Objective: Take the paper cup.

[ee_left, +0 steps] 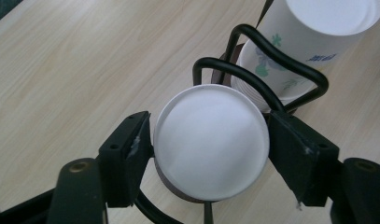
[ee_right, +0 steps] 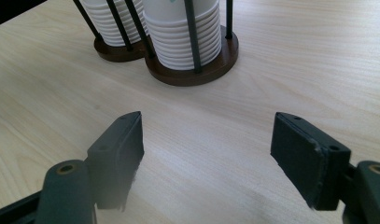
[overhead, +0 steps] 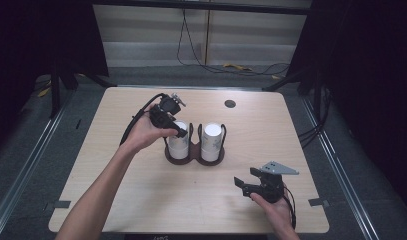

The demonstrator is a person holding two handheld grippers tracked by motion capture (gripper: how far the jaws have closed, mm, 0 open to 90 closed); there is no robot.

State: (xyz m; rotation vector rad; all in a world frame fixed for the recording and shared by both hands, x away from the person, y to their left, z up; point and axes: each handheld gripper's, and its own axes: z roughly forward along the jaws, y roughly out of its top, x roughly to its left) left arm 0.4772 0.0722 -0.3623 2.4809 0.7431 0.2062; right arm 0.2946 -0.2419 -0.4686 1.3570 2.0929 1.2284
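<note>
The left stack of paper cups (ee_left: pixel 211 142) stands upside down in the wire cup holder (overhead: pixel 194 156) near the middle of the tabletop (overhead: pixel 116 190), and our left gripper (overhead: pixel 177 131) straddles its top cup, jaws apart at either side and, as far as we can tell, not pressing. We judge the step to be seating or letting go of this cup; next we lift the gripper straight up, clear of the wire loops. Our right gripper (overhead: pixel 248 181) waits open near the front right corner.
</note>
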